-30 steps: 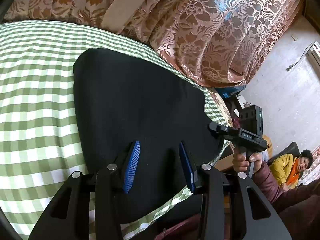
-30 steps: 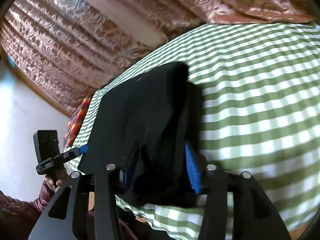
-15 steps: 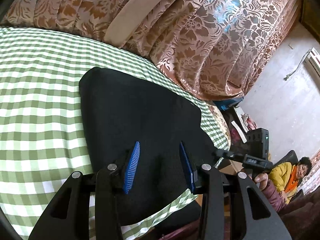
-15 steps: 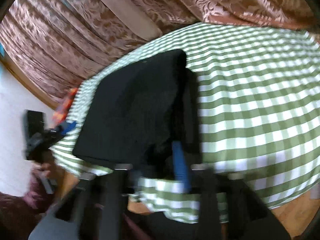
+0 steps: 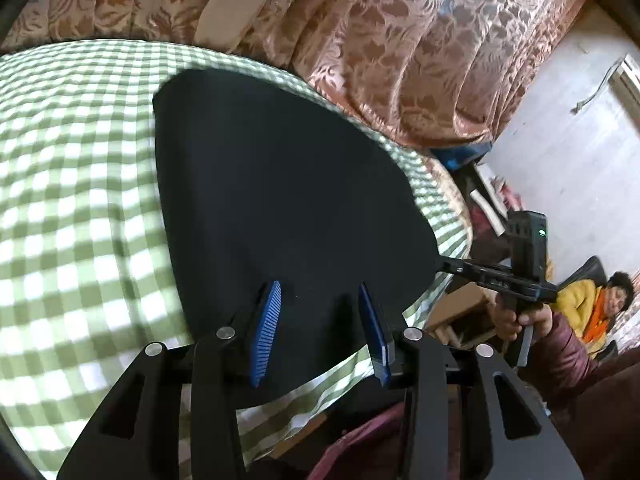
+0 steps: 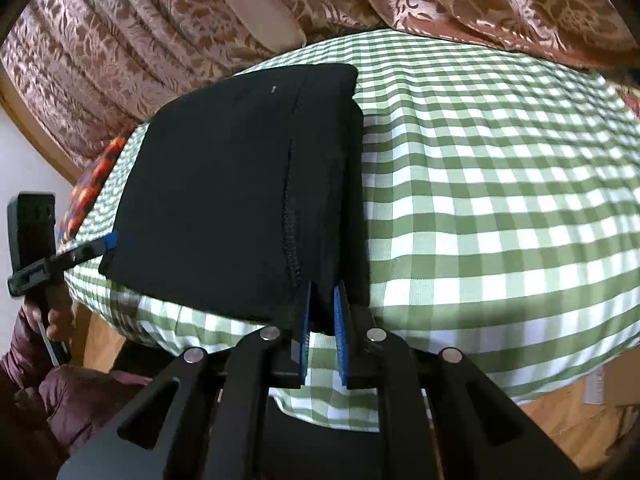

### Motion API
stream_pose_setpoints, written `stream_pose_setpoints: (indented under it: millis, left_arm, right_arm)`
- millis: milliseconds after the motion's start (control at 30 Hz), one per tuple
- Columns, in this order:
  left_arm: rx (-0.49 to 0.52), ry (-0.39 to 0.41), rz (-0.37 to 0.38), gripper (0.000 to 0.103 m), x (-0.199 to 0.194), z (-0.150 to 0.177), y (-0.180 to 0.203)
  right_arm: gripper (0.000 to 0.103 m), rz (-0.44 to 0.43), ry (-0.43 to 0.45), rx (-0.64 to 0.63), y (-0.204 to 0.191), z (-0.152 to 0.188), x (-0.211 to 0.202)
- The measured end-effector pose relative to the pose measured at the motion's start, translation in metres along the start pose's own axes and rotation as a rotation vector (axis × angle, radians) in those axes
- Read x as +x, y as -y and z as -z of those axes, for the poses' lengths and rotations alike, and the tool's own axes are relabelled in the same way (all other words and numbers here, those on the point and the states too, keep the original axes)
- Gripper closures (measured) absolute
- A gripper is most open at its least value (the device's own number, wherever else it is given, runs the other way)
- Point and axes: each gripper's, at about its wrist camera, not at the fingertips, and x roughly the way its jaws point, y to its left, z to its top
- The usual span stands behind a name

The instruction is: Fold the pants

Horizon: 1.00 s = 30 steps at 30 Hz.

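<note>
The black pants (image 5: 280,208) lie folded into a compact rectangle on the green-and-white checked tablecloth (image 5: 72,208). They also show in the right wrist view (image 6: 240,184). My left gripper (image 5: 320,292) is open and empty, its blue pads hovering over the near edge of the pants. My right gripper (image 6: 321,294) is nearly closed at the pants' near right corner, with a thin bit of black cloth between its pads. The right gripper also shows in the left wrist view (image 5: 444,265) at the pants' right corner.
Brown patterned curtains (image 5: 380,40) hang behind the table. A person in a yellow jacket (image 5: 588,304) sits at the far right. The table's near edge (image 6: 360,396) drops off just under my grippers. A red patterned cloth (image 6: 92,184) lies at the table's far left end.
The right gripper pulled back from deep in the folded pants to their near corner, and its jaws narrowed. The pants now lie flat. The left gripper stayed open and drew back slightly.
</note>
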Motion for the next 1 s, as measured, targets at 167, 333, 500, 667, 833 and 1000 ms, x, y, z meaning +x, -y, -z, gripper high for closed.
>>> stream_pose_setpoints:
  millis: [167, 333, 500, 667, 833, 1000]
  left_arm:
    - [0.058, 0.044, -0.034, 0.064, -0.011, -0.009, 0.015]
    - [0.092, 0.119, -0.063, 0.064, -0.023, -0.025, 0.024]
    - [0.092, 0.162, -0.134, 0.064, -0.02, -0.043, 0.024]
    - [0.078, 0.173, -0.19, 0.064, -0.008, -0.052, 0.022]
    - [0.076, 0.083, -0.244, 0.064, 0.021, -0.03, 0.013]
    - [0.078, 0.116, -0.25, 0.063, 0.026, -0.019, 0.011]
  right_arm:
    - [0.067, 0.013, 0.008, 0.002, -0.001, -0.012, -0.026]
    - [0.049, -0.037, 0.146, 0.044, -0.016, -0.052, -0.044]
    - [0.047, -0.072, 0.206, 0.091, -0.041, -0.095, -0.007]
    - [0.047, -0.021, 0.207, 0.177, -0.04, -0.121, 0.04]
    - [0.048, 0.049, 0.182, 0.232, 0.003, -0.105, 0.075]
    - [0.047, 0.045, 0.198, 0.228, 0.008, -0.103, 0.071]
